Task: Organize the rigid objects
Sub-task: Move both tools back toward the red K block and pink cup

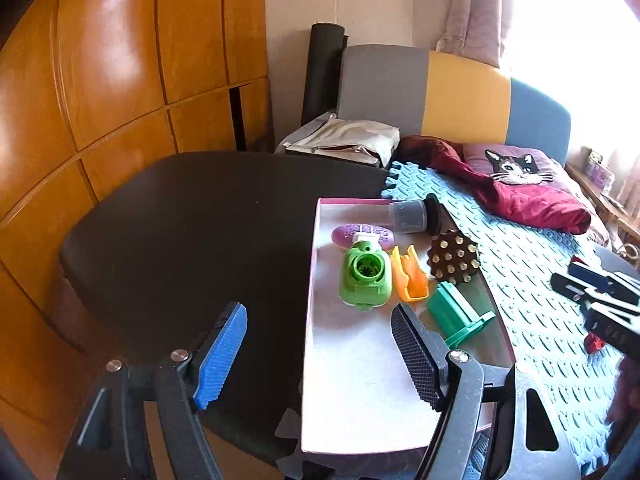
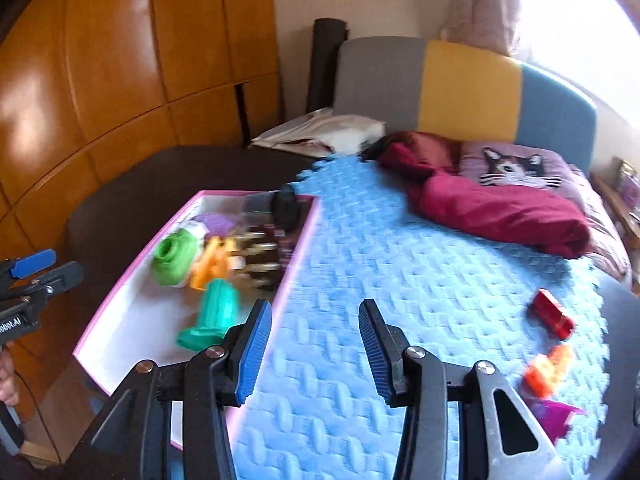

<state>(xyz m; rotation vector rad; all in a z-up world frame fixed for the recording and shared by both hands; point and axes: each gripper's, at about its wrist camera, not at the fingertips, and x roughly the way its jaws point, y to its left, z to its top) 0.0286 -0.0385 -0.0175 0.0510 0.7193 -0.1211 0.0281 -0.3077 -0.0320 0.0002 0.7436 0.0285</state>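
In the left wrist view, the left gripper (image 1: pixel 320 356) is hanging with its jaws standing wide and nothing between them, straddling the near left wall of the shallow pink-rimmed white cardboard tray (image 1: pixel 352 392). Ahead of its fingers, inside the tray, are lying a light green plastic housing with a round socket (image 1: pixel 363 276), an orange plastic clip (image 1: pixel 409 280), a dark green ribbed plastic block with a flange (image 1: pixel 456 314), a brown studded disc (image 1: pixel 454 257), a purple oval piece (image 1: pixel 364 236) and a clear tube with a black cap (image 1: pixel 416 218). Far to its right, over the light blue foam puzzle mat (image 1: pixel 540 280), the right gripper (image 1: pixel 600 300) is showing. In the right wrist view, the right gripper (image 2: pixel 316 350) is hovering over the mat, jaws partly apart and empty. Left of its left finger the dark green block is lying in the tray; to its right a red plastic block (image 2: pixel 554 318), an orange toy piece (image 2: pixel 548 370) and a magenta piece (image 2: pixel 556 416) are sitting on the mat. At the far left the left gripper (image 2: pixel 36 268) is bearing partial white lettering reading "obot.AI".
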